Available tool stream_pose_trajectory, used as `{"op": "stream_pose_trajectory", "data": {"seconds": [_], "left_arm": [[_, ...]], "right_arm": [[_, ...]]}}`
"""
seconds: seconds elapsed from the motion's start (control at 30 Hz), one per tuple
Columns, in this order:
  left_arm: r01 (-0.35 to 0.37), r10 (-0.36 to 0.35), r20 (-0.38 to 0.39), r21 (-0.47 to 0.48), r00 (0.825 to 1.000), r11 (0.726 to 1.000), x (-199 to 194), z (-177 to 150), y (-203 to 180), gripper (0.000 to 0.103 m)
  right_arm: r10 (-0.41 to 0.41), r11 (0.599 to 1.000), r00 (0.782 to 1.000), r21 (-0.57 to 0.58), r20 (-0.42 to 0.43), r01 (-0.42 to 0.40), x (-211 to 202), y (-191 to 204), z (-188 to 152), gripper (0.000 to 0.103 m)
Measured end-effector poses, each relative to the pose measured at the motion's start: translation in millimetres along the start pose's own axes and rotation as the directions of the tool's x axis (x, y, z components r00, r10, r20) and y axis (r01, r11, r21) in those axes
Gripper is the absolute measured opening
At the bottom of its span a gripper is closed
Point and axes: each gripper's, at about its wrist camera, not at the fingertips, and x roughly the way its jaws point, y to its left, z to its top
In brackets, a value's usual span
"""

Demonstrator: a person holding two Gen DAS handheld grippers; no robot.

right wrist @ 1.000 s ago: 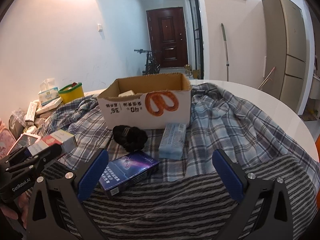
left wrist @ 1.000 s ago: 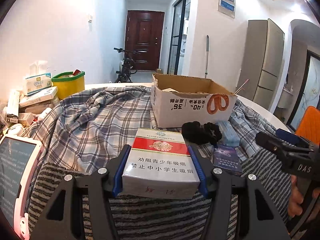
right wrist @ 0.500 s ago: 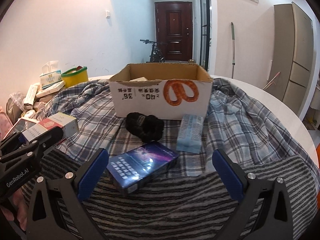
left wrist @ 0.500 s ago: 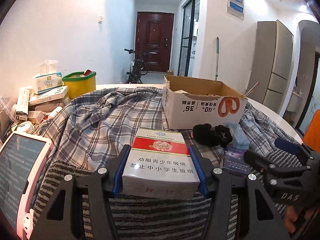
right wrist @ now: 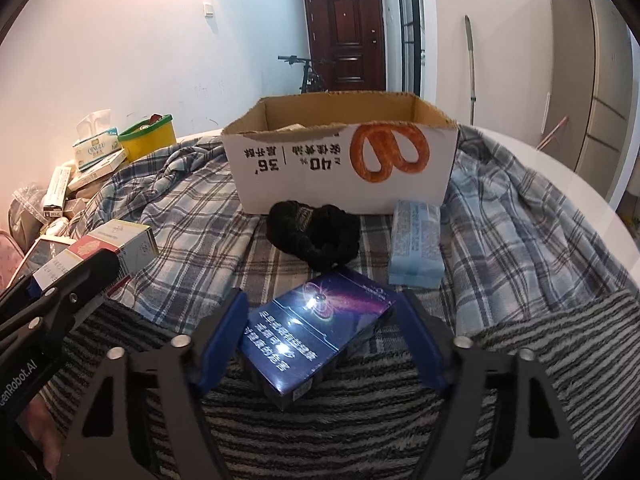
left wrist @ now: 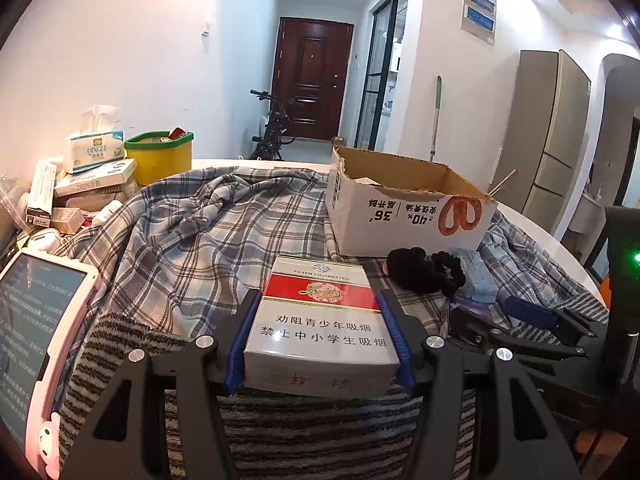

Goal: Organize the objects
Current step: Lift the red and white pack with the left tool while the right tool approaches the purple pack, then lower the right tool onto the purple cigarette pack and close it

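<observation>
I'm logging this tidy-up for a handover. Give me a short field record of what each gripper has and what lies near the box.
left gripper: shut on the red and white cigarette pack
right gripper: jaws closing around the dark blue pack, which lies skewed on the striped cloth; pads not clearly pressing yet
cardboard box: open, upright, on the plaid cloth
before the box: black scrunchie, light blue packet
</observation>
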Motion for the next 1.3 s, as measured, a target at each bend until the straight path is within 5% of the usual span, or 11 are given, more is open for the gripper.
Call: {"op": "stream_pose_trajectory", "data": {"seconds": [0.1, 0.2, 0.5, 0.67, 0.73, 0.77, 0.8, 0.87, 1.13, 1.3], "left_arm": [[0.000, 0.000, 0.001, 0.000, 1.000, 1.000, -0.2, 0.0, 0.3, 0.060], [0.001, -0.001, 0.000, 0.003, 1.000, 1.000, -0.6, -0.2, 0.2, 0.060], [-0.002, 0.002, 0.001, 0.004, 1.000, 1.000, -0.8, -0.5, -0.3, 0.060], [-0.005, 0.005, 0.001, 0.008, 1.000, 1.000, -0.8, -0.1, -0.1, 0.060], [-0.006, 0.006, 0.001, 0.009, 1.000, 1.000, -1.1, -0.2, -0.1, 0.060], [-0.006, 0.006, 0.002, 0.008, 1.000, 1.000, -1.1, -0.3, -0.7, 0.060], [-0.005, 0.005, 0.002, 0.008, 1.000, 1.000, -0.9, -0.5, -0.6, 0.060], [-0.006, 0.006, 0.004, 0.006, 1.000, 1.000, -1.4, -0.5, -0.4, 0.060], [-0.013, 0.013, 0.003, 0.009, 1.000, 1.000, -1.2, -0.3, 0.5, 0.059], [0.005, -0.005, 0.001, -0.007, 1.000, 1.000, -0.9, 0.0, 2.8, 0.060]], "right_arm": [[0.013, 0.999, 1.000, -0.031, -0.020, -0.013, -2.6, -1.3, -3.2, 0.043], [0.011, 0.997, 1.000, -0.076, -0.013, -0.012, -10.0, -3.5, -8.0, 0.033], [-0.018, 0.999, 1.000, -0.044, -0.023, 0.017, -20.7, -36.3, -17.5, 0.017], [-0.030, 0.999, 1.000, -0.013, -0.007, 0.030, -27.2, -43.2, -17.1, 0.016], [-0.022, 1.000, 1.000, -0.006, 0.003, 0.022, -30.8, -41.1, -15.0, 0.019], [-0.007, 1.000, 1.000, -0.001, 0.005, 0.007, -31.8, -40.1, -14.2, 0.031], [0.011, 1.000, 1.000, 0.006, 0.008, -0.011, -32.2, -38.1, -12.6, 0.059], [0.043, 0.999, 0.998, 0.025, 0.044, -0.045, -35.2, -32.3, -9.6, 0.083], [0.030, 0.999, 0.999, 0.032, 0.036, -0.031, -21.1, 5.7, -5.9, 0.094], [-0.045, 0.992, 0.999, 0.116, 0.007, 0.044, -6.5, 1.0, -9.1, 0.094]]}}
